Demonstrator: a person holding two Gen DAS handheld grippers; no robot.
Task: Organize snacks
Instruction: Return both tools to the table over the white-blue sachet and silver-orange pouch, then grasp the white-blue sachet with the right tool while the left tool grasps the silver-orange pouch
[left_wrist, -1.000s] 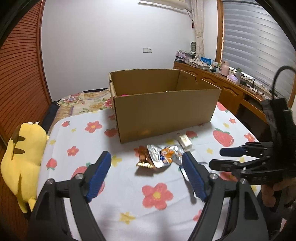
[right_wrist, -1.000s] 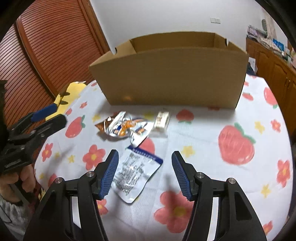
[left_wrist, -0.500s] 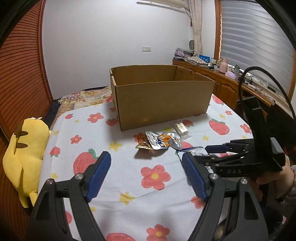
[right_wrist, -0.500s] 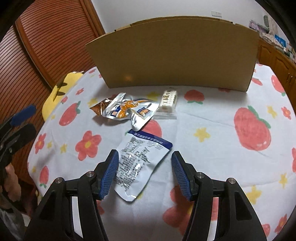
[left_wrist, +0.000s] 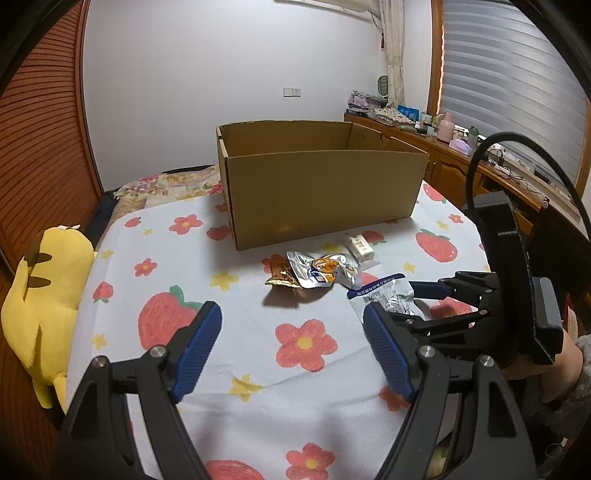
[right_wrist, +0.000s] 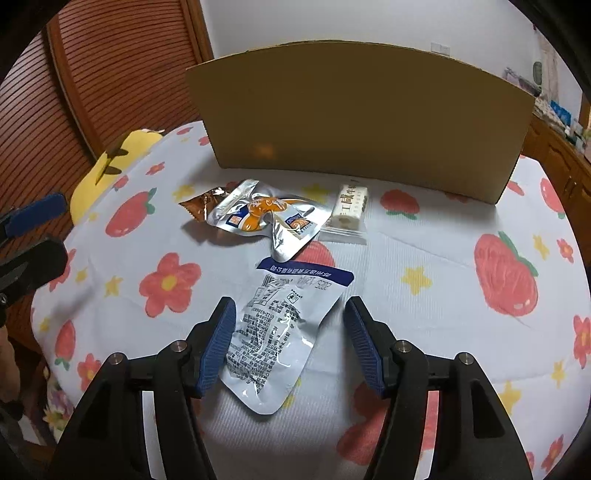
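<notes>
On the strawberry-and-flower printed tablecloth, the right gripper has its jaws apart, just opening further, straddling a flat silver pouch with a blue band without pressing it; at 12 o'clock stands the open brown cardboard box; the left gripper hangs open, empty
</notes>
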